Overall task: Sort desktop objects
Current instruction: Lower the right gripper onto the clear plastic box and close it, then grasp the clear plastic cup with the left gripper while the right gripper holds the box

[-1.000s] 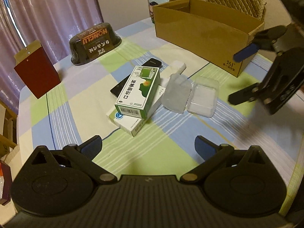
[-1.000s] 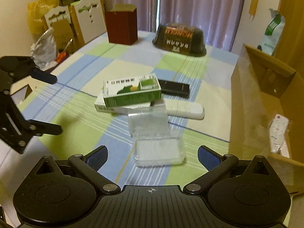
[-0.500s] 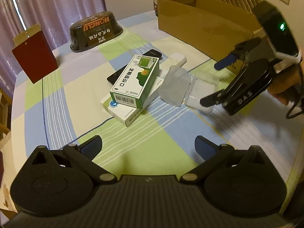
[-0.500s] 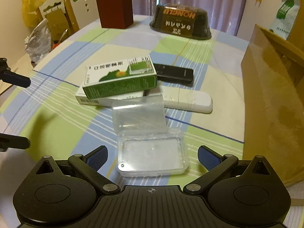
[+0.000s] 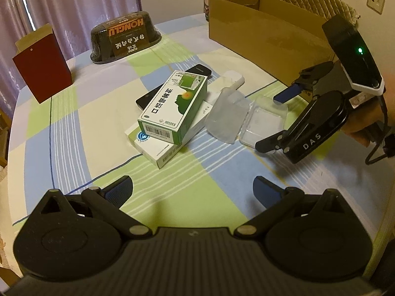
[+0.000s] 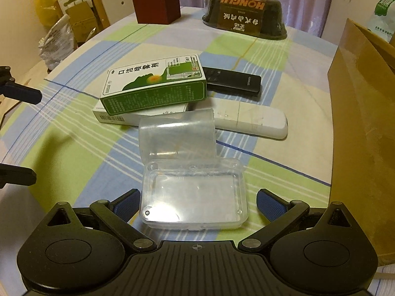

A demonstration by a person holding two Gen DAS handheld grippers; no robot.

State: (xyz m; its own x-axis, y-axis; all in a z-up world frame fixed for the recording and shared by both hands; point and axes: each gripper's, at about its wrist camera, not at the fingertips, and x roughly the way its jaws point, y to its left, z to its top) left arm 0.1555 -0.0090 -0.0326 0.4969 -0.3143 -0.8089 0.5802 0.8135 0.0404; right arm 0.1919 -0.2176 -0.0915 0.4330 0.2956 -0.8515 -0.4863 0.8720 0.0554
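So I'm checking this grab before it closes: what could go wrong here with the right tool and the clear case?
The right tool is open around the clear case, whose lid stands open: squeezing could flex the thin plastic or let it slip. The lid sits close to the white remote and the stacked boxes; I can't tell if they touch, so lifting may nudge them.

A green carton (image 5: 172,106) lies atop a white box (image 5: 167,145) on the checked worktop (image 5: 74,133), as the right hand-held gripper (image 5: 271,120), fingers spread, reaches an open clear plastic case (image 5: 246,120). The left hand-held gripper (image 5: 192,190) hangs open nearby, beside a cardboard box (image 5: 266,32).
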